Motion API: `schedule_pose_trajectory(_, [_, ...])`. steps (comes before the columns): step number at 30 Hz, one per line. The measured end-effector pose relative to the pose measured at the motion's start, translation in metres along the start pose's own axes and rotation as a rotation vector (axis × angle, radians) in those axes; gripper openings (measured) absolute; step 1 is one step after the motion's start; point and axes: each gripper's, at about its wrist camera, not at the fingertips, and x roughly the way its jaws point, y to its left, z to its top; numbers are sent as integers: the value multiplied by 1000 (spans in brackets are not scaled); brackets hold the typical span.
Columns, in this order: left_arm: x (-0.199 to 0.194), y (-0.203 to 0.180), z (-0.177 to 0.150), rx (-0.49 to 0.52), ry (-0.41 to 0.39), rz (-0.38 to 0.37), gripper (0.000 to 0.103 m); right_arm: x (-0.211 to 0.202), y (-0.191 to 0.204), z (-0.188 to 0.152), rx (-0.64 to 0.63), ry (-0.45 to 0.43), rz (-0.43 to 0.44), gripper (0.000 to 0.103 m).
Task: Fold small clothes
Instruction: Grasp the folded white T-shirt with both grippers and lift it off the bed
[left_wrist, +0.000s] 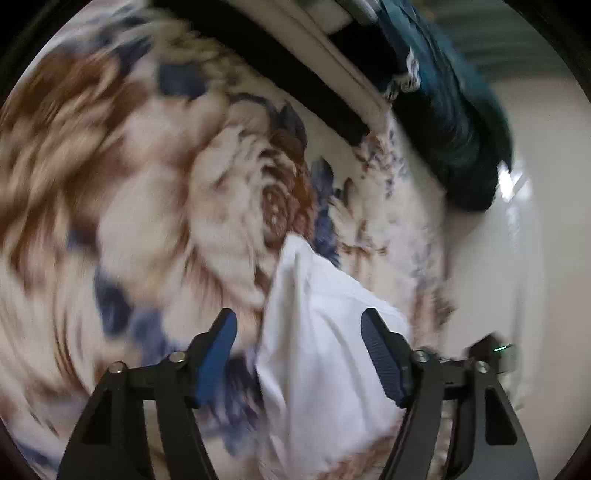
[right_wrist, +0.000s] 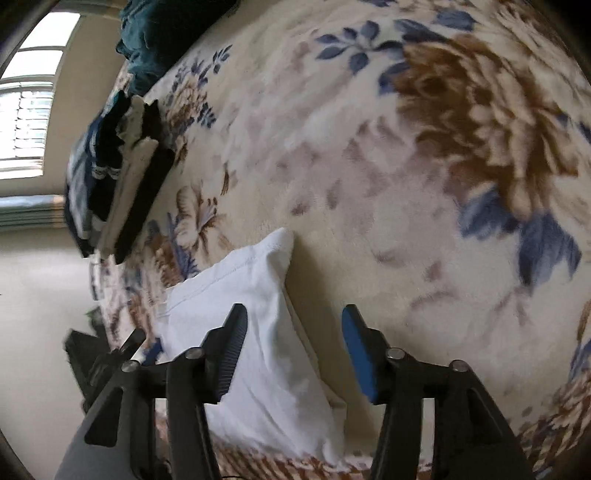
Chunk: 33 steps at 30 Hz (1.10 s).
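Left claw (left_wrist: 297, 328) and right claw (right_wrist: 293, 325) both gaping wide, holding nothing, over a white cloth (right_wrist: 266, 332).

Cloth is lying bunched on the floral blanket (right_wrist: 388, 184), at its near edge; a stitched hem is showing along the cloth's upper side in the right view. In the left view the cloth (left_wrist: 317, 343) is sitting between the blue pads (left_wrist: 216, 354), but blur makes contact impossible to judge. Folded stack (right_wrist: 125, 184) of dark and white pieces is sitting well apart at the blanket's far side, with a teal bundle (right_wrist: 155, 33) beyond it. Window (right_wrist: 29, 103) is glowing at far left.
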Motion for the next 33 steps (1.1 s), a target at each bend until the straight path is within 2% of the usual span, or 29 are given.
schedule_pose_trajectory(2, [8, 12, -17, -70, 43, -72, 68, 10, -10, -7, 2, 66, 56, 59])
schedule_pose_trajectory(4, [25, 17, -28, -95, 84, -84, 68, 27, -20, -15, 8, 141, 129, 59])
schedule_pose_trajectory(7, [56, 16, -36, -102, 144, -100, 68, 51, -28, -25, 27, 206, 230, 60])
schedule_pose_trajectory(8, [62, 13, -36, -95, 149, -105, 68, 56, -29, -26, 30, 216, 257, 63])
schedule_pose_trajectory(12, [71, 2, -30, -74, 146, -118, 66, 74, -23, -29, 1, 231, 339, 64])
schedule_pose_trajectory(13, [70, -1, -30, -66, 134, -130, 65, 75, -21, -28, -9, 230, 339, 64])
schedule_pose_trajectory(14, [69, -3, -31, -55, 123, -129, 51, 77, -18, -29, -26, 231, 341, 64])
schedule_pose_trajectory(15, [68, -7, -31, -37, 109, -117, 42, 77, -15, -30, -44, 230, 340, 63])
schedule_pose_trajectory(16, [66, -9, -33, -22, 99, -118, 29, 75, -12, -31, -61, 218, 331, 52])
schedule_pose_trajectory(17, [63, -12, -34, -14, 82, -126, 20, 75, -10, -32, -66, 217, 333, 36])
schedule_pose_trajectory(20, [57, -19, -37, -1, 57, -123, 17, 69, 1, -35, -102, 202, 315, 24])
schedule_pose_trajectory(27, [12, -52, -28, 22, -11, -117, 16, 35, 52, -30, -166, 178, 333, 21])
schedule_pose_trajectory(30, [-18, -76, -8, 45, -50, -125, 16, 16, 91, -19, -194, 157, 346, 22])
schedule_pose_trajectory(33, [-49, -103, 29, 94, -96, -131, 16, -1, 142, -1, -232, 116, 361, 21])
